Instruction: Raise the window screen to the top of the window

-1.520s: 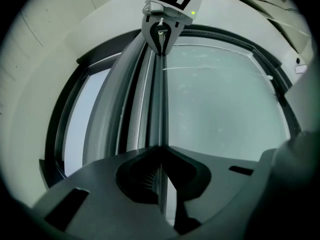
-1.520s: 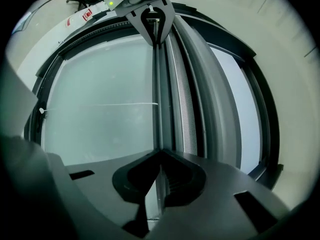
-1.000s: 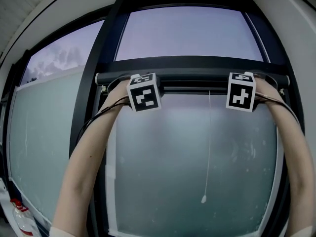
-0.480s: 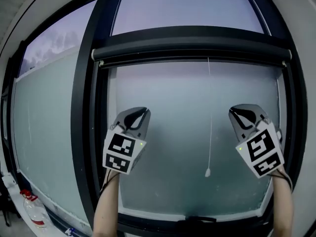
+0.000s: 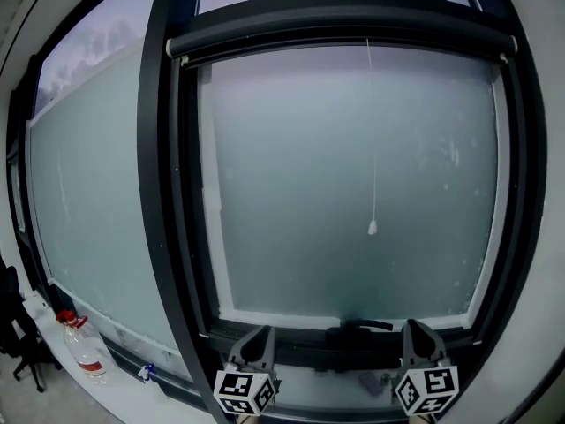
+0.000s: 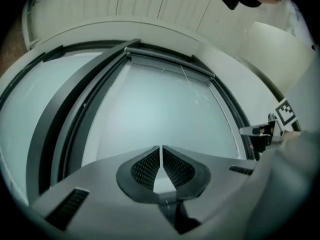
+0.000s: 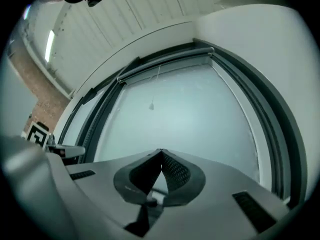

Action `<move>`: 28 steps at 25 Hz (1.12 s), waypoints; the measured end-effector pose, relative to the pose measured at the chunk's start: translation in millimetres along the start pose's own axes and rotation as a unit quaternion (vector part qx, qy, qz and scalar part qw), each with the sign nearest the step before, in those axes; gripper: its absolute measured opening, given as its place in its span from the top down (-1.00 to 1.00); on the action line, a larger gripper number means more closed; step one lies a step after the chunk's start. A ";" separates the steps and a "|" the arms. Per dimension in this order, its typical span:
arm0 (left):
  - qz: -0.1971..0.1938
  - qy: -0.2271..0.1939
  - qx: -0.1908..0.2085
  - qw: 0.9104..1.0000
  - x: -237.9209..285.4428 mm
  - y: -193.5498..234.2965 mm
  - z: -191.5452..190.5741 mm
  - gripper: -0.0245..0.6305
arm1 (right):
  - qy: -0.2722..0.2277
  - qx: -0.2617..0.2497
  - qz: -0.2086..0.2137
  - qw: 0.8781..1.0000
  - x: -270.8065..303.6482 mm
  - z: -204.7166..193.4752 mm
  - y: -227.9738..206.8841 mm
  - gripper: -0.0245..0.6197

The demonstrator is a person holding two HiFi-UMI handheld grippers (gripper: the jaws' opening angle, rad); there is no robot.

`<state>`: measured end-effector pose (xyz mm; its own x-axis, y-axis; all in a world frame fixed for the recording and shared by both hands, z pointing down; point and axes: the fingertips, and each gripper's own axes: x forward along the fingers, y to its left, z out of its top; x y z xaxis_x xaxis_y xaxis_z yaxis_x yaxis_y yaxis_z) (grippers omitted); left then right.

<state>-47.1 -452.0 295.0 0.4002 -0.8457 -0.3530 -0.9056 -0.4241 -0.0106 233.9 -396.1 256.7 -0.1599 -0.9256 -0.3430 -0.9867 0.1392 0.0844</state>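
Note:
The window screen's dark bar (image 5: 344, 26) sits rolled up at the top of the frosted window; it also shows in the left gripper view (image 6: 170, 61) and the right gripper view (image 7: 165, 59). Its white pull cord (image 5: 372, 228) hangs free in front of the glass. My left gripper (image 5: 256, 336) and right gripper (image 5: 415, 329) are low, by the window's bottom frame, far below the bar. Both point up at the glass. The left gripper's (image 6: 161, 149) tips meet with nothing between them. The right gripper's (image 7: 160, 151) tips are also together and empty.
A black window handle (image 5: 357, 329) lies on the bottom frame between the grippers. A clear bottle with a red cap (image 5: 84, 347) stands at the lower left beside a black chair (image 5: 18, 334). Thick dark window posts (image 5: 163, 193) divide the panes.
Both grippers let go of the screen bar at the top and dropped straight down to the window's bottom frame, rolling as they went. The bar has stayed at the top.

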 end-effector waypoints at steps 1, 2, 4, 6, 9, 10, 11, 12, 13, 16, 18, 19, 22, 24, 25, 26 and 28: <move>0.004 0.022 0.001 1.000 -12.9 -7.8 -23.3 0.86 | 0.011 0.021 -0.006 1.000 -14.3 -20.2 4.0 0.90; 0.008 0.043 0.005 0.999 -24.3 -15.8 -43.8 0.86 | 0.022 0.042 -0.012 0.999 -27.9 -39.2 7.4 0.90; 0.003 0.079 0.001 0.997 -38.7 -32.1 -73.6 0.86 | 0.047 0.075 -0.022 0.996 -49.8 -71.7 14.0 0.90; -0.014 0.096 -0.009 0.995 -38.9 -46.8 -85.9 0.86 | 0.070 0.086 -0.023 0.994 -59.4 -91.4 21.9 0.90; -0.036 0.093 -0.013 0.995 -23.7 -63.2 -83.7 0.86 | 0.084 0.078 -0.009 0.993 -54.5 -94.8 34.1 0.90; -0.038 0.090 -0.018 0.995 -17.4 -67.0 -80.3 0.86 | 0.081 0.075 -0.006 0.994 -49.8 -90.5 37.7 0.90; -0.039 0.086 -0.023 0.995 -11.9 -70.4 -75.7 0.86 | 0.077 0.071 -0.004 0.994 -45.0 -85.4 40.9 0.90; -0.039 0.082 -0.027 0.996 -7.7 -73.8 -70.6 0.86 | 0.073 0.064 -0.001 0.995 -40.8 -80.8 43.7 0.90; -0.040 0.078 -0.031 0.996 -4.9 -77.5 -66.0 0.86 | 0.071 0.056 0.005 0.996 -37.2 -77.9 46.1 0.90; -0.055 0.089 -0.036 0.994 -2.1 -91.5 -66.6 0.86 | 0.088 0.033 0.042 0.995 -25.7 -83.5 56.3 0.90; -0.054 0.110 -0.044 0.991 -12.0 -98.0 -78.9 0.86 | 0.110 0.025 0.066 0.992 -26.3 -92.8 64.4 0.90; -0.047 0.115 -0.054 0.991 -20.0 -100.0 -83.0 0.86 | 0.116 0.022 0.070 0.991 -30.4 -95.3 65.4 0.90; -0.022 0.107 -0.072 0.991 -43.6 -97.0 -82.0 0.86 | 0.125 0.020 0.072 0.989 -48.2 -97.6 68.3 0.90; -0.009 0.100 -0.074 0.992 -59.9 -87.8 -77.2 0.86 | 0.135 0.010 0.087 0.987 -67.3 -101.8 84.1 0.90; -0.008 0.098 -0.075 0.992 -68.6 -84.5 -74.7 0.86 | 0.142 0.004 0.096 0.985 -79.2 -105.6 95.2 0.90; -0.013 0.097 -0.074 0.992 -78.5 -83.5 -72.5 0.86 | 0.149 0.002 0.105 0.983 -91.9 -109.7 107.3 0.90; -0.043 0.103 -0.070 0.991 -104.4 -89.5 -71.4 0.86 | 0.164 0.008 0.112 0.980 -116.3 -116.6 131.5 0.90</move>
<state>2.2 -348.9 399.6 0.5087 -0.8465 -0.1573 -0.8440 -0.5263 0.1031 126.3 -311.2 416.8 -0.3568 -0.9342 0.0013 -0.9286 0.3548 0.1086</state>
